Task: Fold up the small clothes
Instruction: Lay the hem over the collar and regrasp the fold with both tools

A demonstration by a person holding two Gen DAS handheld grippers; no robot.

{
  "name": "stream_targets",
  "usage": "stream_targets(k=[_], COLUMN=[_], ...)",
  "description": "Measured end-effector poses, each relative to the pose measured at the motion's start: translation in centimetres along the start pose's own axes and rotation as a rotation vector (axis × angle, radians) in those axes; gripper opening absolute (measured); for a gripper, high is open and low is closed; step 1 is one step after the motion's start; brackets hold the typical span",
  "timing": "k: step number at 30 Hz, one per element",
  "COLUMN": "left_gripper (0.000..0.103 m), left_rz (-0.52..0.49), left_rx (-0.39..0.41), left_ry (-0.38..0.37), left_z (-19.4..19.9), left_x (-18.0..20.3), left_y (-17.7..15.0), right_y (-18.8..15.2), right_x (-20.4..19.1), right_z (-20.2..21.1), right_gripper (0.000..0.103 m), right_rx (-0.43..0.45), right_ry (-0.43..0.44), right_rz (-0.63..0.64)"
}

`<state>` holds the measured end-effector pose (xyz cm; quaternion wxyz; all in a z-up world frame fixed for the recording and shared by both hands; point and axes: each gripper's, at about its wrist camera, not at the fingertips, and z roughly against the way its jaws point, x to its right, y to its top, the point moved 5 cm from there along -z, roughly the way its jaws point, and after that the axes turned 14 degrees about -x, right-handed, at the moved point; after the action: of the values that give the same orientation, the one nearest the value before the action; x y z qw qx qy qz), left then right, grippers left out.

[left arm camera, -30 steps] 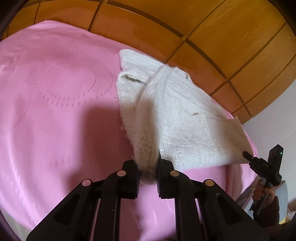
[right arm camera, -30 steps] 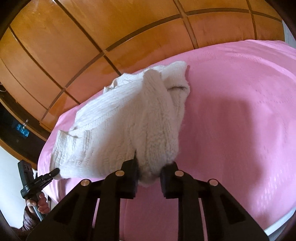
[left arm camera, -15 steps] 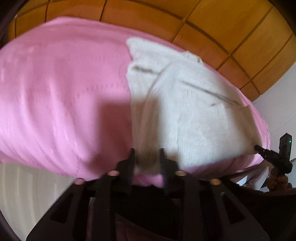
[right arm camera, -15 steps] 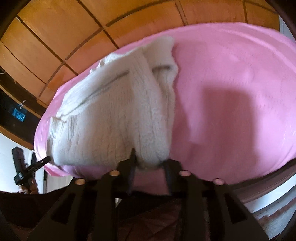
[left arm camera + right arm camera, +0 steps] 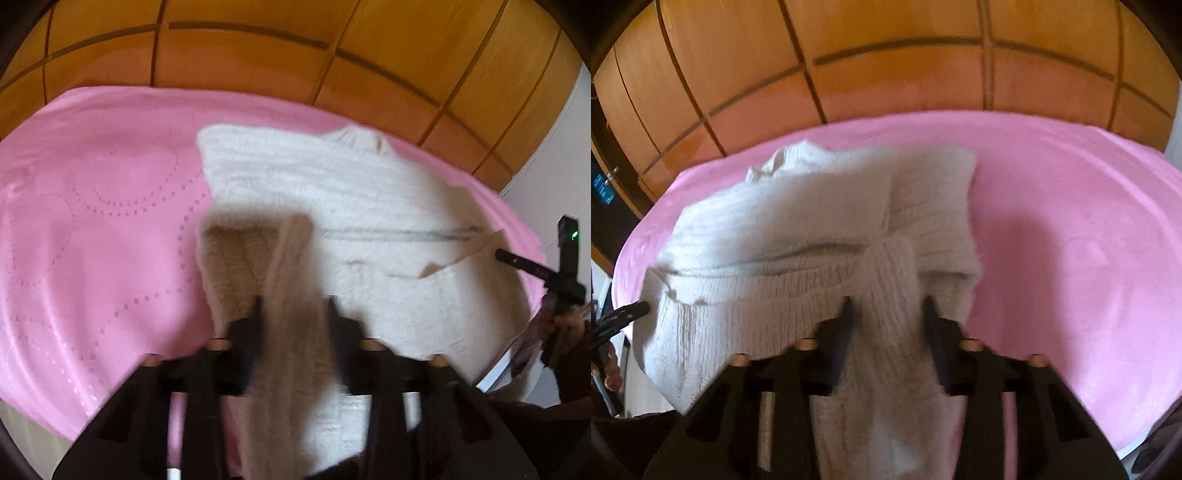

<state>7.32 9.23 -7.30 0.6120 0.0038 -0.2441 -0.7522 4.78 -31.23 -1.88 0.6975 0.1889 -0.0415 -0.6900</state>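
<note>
A white knit sweater [image 5: 332,192] lies spread on a pink bedspread [image 5: 92,221]. My left gripper [image 5: 293,314] has a strip of the sweater's near edge filling the gap between its closing jaws, and the fabric trails back over the gripper toward the camera. In the right wrist view my right gripper [image 5: 886,314] is closing on a ribbed fold of the same sweater [image 5: 775,229], above the bedspread [image 5: 1071,221]. Each gripper also shows in the other's view, at the sweater's far corner: right gripper [image 5: 535,269], left gripper [image 5: 624,314].
Orange wooden panels [image 5: 295,55] rise behind the bed. A white wall [image 5: 561,147] stands at the right. A dark unit with a blue display [image 5: 602,188] sits at the far left of the right wrist view. The bed's near edge runs just below both grippers.
Both grippers drew back toward the bed's near edge, then came forward again. The sweater, bunched in a raised fold before, now lies flatter and wider, with its near edge running through both jaws.
</note>
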Motion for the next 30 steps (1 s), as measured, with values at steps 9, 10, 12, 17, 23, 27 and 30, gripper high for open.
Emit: stream_targets(k=[9, 10, 12, 17, 23, 27, 30], left_gripper=[0.005, 0.005, 0.005, 0.005, 0.005, 0.005, 0.005], left_rz=[0.034, 0.03, 0.027, 0.036, 0.119, 0.133, 0.144], left_rx=[0.168, 0.187, 0.223, 0.268, 0.258, 0.231, 0.208], left_ry=[-0.115, -0.127, -0.146, -0.135, -0.088, -0.031, 0.009], left_z=[5.3, 6.0, 7.1, 6.9, 3.7, 1.7, 0.5], left_x=[-0.1, 0.0, 0.0, -1.0, -3.6, -4.8, -5.4], left_y=[-0.4, -0.3, 0.6, 5.1, 10.9, 13.8, 15.9], right_y=[-0.2, 0.2, 1.2, 5.8, 11.2, 14.1, 15.8], right_x=[-1.0, -1.1, -1.4, -1.5, 0.2, 1.6, 2.8], right_z=[6.5, 7.3, 8.2, 7.6, 4.3, 2.0, 0.3], right_gripper=[0.007, 0.007, 0.007, 0.007, 0.007, 0.006, 0.006], right_rx=[0.118, 0.138, 0.171, 0.213, 0.206, 0.189, 0.174], right_ry=[0.078, 0.089, 0.11, 0.112, 0.081, 0.036, 0.013], right_rz=[0.016, 0.018, 0.015, -0.008, -0.072, -0.11, -0.147])
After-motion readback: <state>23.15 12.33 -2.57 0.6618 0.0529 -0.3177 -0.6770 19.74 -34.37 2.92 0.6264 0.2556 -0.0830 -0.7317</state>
